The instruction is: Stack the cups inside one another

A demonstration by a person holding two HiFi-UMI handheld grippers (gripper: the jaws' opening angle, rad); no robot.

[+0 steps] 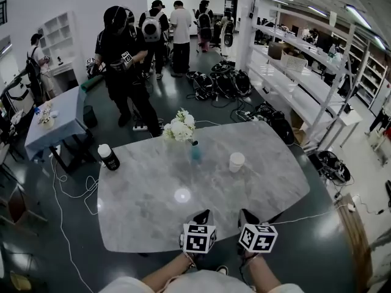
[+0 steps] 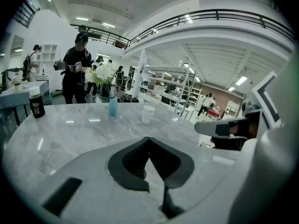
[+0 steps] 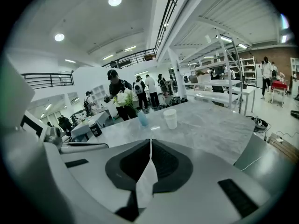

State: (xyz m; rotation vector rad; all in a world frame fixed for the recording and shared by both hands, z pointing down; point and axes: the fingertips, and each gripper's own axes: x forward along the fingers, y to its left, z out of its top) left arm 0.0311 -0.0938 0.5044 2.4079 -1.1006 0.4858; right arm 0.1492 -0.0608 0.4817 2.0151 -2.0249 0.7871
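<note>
Marble-grey surface [image 1: 140, 218] fills the middle of the head view, and what stands on it does not settle how far the job has got. Both tools sit at the bottom centre of that frame, well apart from everything else. The left tongs [image 2: 148, 139] are pressed together with nothing between them, and the right tongs [image 3: 150, 141] are likewise closed tip to tip and hold nothing. A white flower bunch [image 1: 180, 127] stands at the upper centre edge, and a dark bottle [image 1: 108, 157] with a pale cap stands at the left edge. The white cup [image 1: 236, 162] stands just right of centre, upright, mouth up, its long axis vertical. A broader band round its top could be the rim of a second cup nested inside or only its own lip; it is too small to tell. So the scene fits a finished stack as well as a lone cup. A slim blue vessel [image 1: 195, 152] stands upright to its left, apart from it; whether that is a cup I cannot say
</note>
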